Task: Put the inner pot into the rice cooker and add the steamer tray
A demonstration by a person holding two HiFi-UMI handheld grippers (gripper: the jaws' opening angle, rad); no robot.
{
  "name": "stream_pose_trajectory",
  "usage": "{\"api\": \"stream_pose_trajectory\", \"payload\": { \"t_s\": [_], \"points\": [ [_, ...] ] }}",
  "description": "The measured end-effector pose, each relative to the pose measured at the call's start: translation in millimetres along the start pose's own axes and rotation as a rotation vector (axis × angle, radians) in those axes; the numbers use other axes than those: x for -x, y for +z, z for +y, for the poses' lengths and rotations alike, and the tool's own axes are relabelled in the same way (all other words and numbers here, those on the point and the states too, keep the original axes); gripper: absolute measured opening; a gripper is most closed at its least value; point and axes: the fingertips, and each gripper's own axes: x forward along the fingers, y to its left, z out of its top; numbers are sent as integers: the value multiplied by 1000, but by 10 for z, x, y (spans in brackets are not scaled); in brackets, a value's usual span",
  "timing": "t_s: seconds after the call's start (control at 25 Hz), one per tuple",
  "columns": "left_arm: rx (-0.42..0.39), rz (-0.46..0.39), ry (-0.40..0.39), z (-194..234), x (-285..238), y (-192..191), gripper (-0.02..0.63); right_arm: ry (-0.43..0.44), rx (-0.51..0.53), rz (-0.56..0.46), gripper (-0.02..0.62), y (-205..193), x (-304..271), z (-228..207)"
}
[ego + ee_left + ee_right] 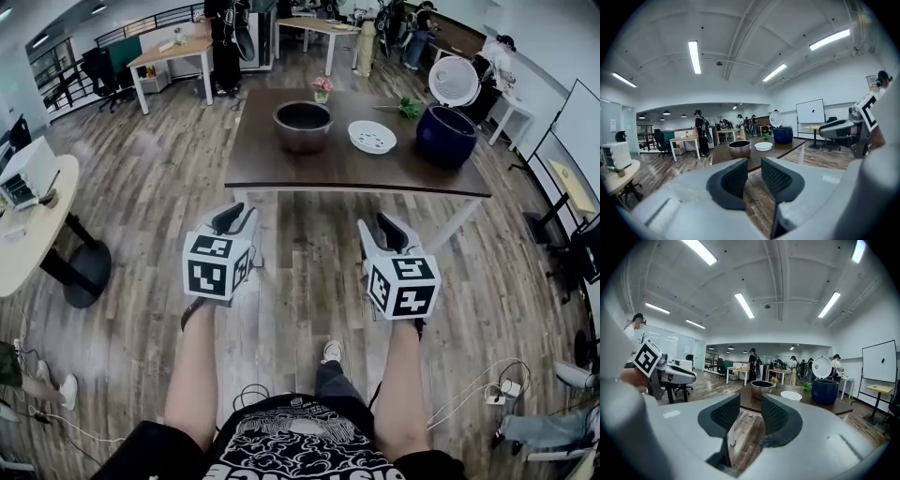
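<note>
- I am holding the left gripper [231, 219] at lower centre-left, its jaws a narrow gap apart and gripping nothing.
- I am keeping the right gripper [388, 231] beside it, likewise slightly parted and empty.
- The inner pot [303, 126] is sitting at upper centre on the table [281, 167], left of the steamer tray [372, 137]. The rice cooker [446, 134] is standing open further right.

A dark brown table [272, 164] stands on the wooden floor [141, 187], with a small pink flower [322, 86] and a green plant [409, 107] at its far edge.
</note>
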Motion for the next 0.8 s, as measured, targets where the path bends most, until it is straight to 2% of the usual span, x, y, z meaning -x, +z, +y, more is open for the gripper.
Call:
{"api": "stream_pose_trajectory", "payload": {
  "t_s": [0.32,0.68,0.8],
  "points": [
    [36,1,9,73,-354,82,180,27,-37,1,225,-3,-317,-215],
    [88,34,11,130,-1051,155,272,75,-68,22,276,-28,-968,-649],
    [97,46,26,156,-1292,216,278,85,-64,34,311,-8,-1208,-827]
  ]
}}
